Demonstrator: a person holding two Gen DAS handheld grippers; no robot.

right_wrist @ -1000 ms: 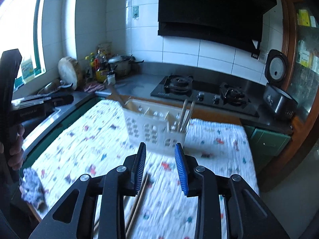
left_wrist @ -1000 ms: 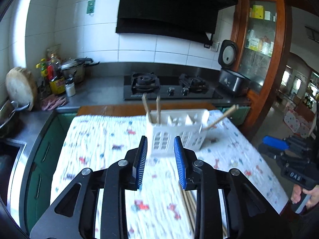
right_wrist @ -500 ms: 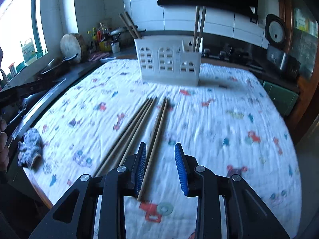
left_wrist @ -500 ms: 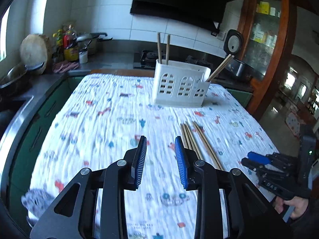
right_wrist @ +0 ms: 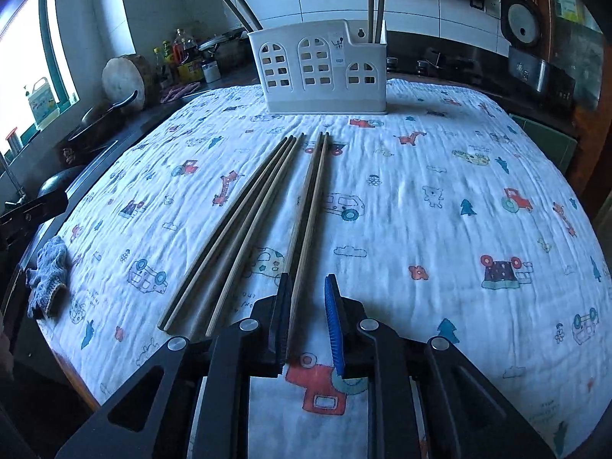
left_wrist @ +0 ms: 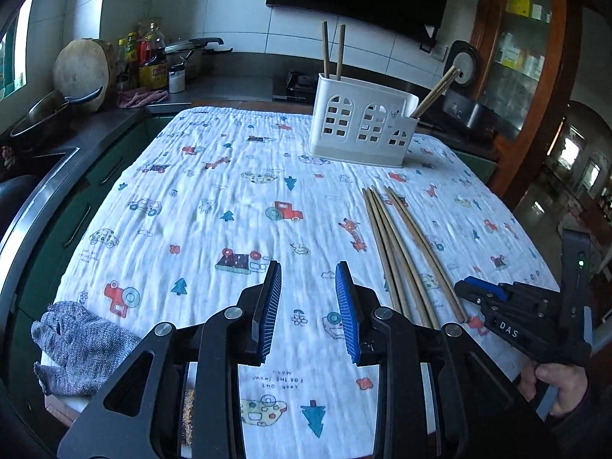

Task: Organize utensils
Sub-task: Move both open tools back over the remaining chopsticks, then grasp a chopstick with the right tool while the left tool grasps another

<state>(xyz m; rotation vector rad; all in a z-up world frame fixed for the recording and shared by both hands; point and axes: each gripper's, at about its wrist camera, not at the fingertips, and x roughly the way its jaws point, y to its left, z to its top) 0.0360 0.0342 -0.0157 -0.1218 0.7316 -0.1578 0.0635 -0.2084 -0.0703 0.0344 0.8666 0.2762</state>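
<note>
Several long wooden chopsticks (right_wrist: 244,222) lie on the patterned cloth, also in the left wrist view (left_wrist: 405,244). A pair of them (right_wrist: 308,210) runs with its near ends between the jaws of my right gripper (right_wrist: 310,317), which is open and low over the cloth. A white slotted utensil holder (right_wrist: 321,72) stands at the far side with chopsticks upright in it; it also shows in the left wrist view (left_wrist: 361,126). My left gripper (left_wrist: 308,306) is open and empty over the cloth, left of the chopsticks.
A grey rag (left_wrist: 76,340) lies at the table's near left corner. The cloth-covered table (left_wrist: 214,206) ends at a green cabinet and steel counter on the left. A stove, pots, bottles and a rice cooker (right_wrist: 535,57) stand behind.
Both grippers have pulled back from the holder and dropped low over the cloth. My right gripper has come down around the near ends of a chopstick pair.
</note>
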